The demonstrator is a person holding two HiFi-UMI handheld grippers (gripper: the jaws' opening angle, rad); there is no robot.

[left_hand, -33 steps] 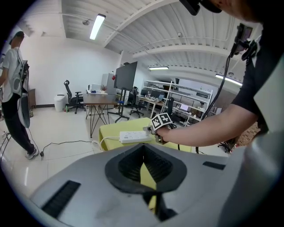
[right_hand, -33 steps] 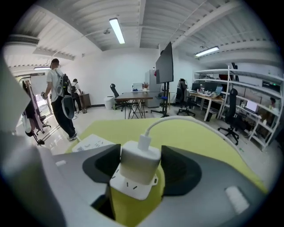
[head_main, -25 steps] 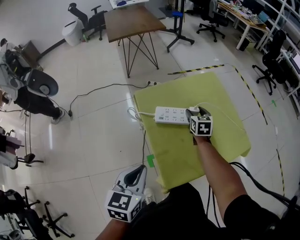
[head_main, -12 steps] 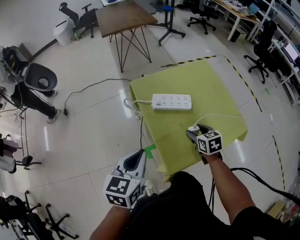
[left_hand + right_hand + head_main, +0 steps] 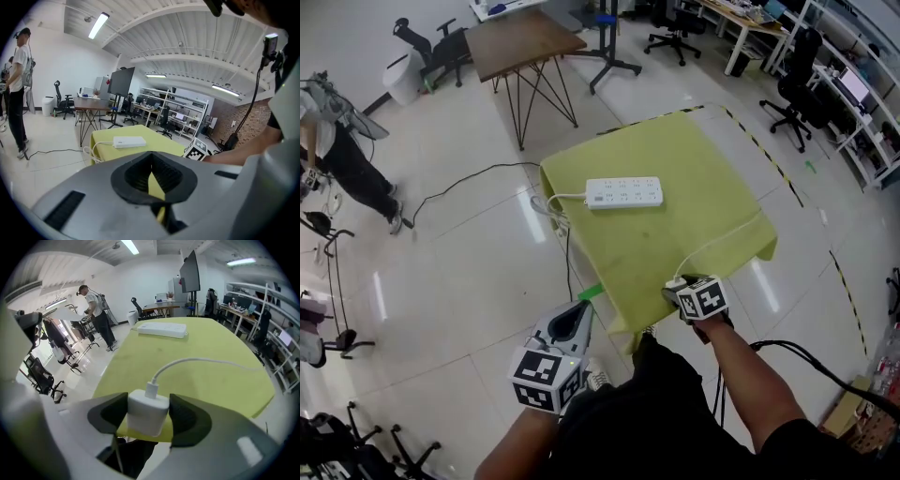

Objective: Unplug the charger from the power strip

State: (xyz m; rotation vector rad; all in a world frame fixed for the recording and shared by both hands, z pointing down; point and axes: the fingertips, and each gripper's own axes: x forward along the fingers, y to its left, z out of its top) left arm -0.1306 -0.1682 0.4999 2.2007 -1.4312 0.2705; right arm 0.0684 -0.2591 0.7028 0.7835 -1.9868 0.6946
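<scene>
Bottom of the head view, low and left: the left gripper has its jaws pressed together with nothing in them. Just right of centre, the right gripper is clamped on the small white boxy charger, a pad squeezing each side. It's over the near edge of the yellow-green cloth-covered table. The charger's thin white cable curves off toward the table's right side. Further up the cloth, the long white plastic power strip lies flat, well apart from the charger, so it's unplugged. In the upper left there's a brown wooden table on black wire legs, and a person stands at the left edge.
</scene>
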